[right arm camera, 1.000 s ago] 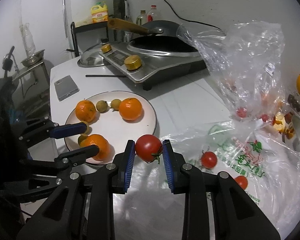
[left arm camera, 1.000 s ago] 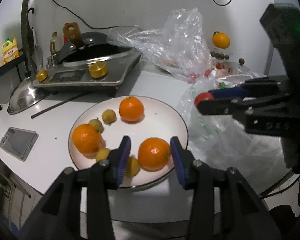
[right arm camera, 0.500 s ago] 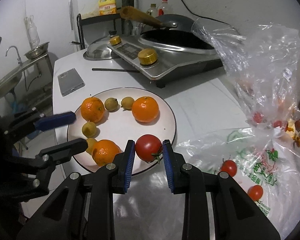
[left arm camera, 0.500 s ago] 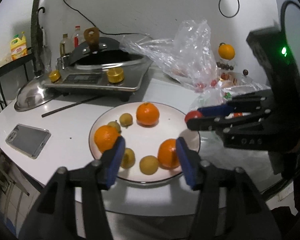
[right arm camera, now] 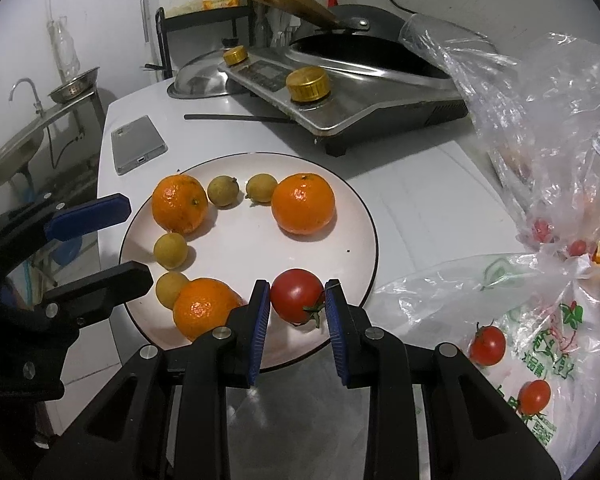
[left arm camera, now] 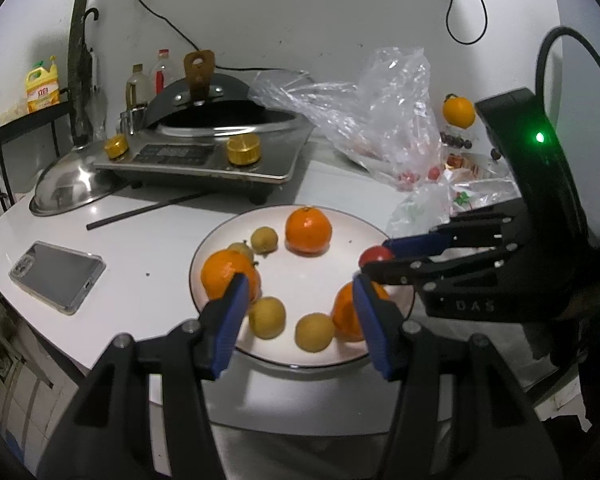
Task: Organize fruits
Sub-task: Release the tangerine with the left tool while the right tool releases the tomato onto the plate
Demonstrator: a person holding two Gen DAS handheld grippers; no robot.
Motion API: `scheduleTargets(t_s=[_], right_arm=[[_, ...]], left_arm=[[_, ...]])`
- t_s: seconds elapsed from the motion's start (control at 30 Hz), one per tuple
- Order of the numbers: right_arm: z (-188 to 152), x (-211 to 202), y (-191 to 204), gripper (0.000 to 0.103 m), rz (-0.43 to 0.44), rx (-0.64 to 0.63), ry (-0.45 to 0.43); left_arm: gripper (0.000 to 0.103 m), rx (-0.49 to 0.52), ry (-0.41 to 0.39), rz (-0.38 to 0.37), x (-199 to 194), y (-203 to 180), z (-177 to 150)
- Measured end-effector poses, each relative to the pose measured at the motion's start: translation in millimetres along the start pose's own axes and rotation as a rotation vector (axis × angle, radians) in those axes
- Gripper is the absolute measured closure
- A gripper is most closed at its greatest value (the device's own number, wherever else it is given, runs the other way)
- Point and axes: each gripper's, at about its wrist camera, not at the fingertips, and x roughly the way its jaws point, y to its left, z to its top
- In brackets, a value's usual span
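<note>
Right gripper [right arm camera: 296, 312] was clamped on a red tomato [right arm camera: 297, 295], both blue pads pressed against its sides. The tomato sat over the near-right part of the white plate [right arm camera: 356, 216], just inside the dark rim; whether it touched the plate surface could not be told.

Left gripper [left arm camera: 298, 312] stood with jaws apart and nothing between the pads, hanging over the near edge of the plate.

Plate contents, right wrist view: three oranges and four small yellow-green fruits in a broken ring along the rim. One orange [right arm camera: 205, 307] lay just left of the held tomato, nearly against the right gripper's left finger. A second orange [right arm camera: 303, 203] sat at the far right, a third orange [right arm camera: 179, 203] at the far left. The plate's centre was bare, as was the right rim stretch between the far orange and the tomato.

Right of the plate, a crumpled plastic bag [right arm camera: 500, 312] lay close to the rim with loose tomatoes on it. A phone [right arm camera: 138, 144] lay beyond the plate's far-left edge, apart from it.
</note>
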Motion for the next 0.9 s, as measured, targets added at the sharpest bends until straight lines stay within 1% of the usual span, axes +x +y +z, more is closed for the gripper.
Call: scheduleTargets(t_s=[0.17,0.5,0.9], right_arm=[[-1.3,4.4,0.5,0.073,0.006,-0.003,0.018],[-0.1,4.7,0.3,0.073,0.004,0.000,0.020],[-3.4,-16.7,-3.0,0.073,-0.003,0.013,-0.022]], left_arm=[[0.048,0.002,0.004,0.002,0.6,-0.2,-0.1],[0.048,0.005,-0.003,0.006,-2.8,-0.3,-0.3],[0.048,0.018,-0.012,0.021,-11.8,-10.1,1.9]])
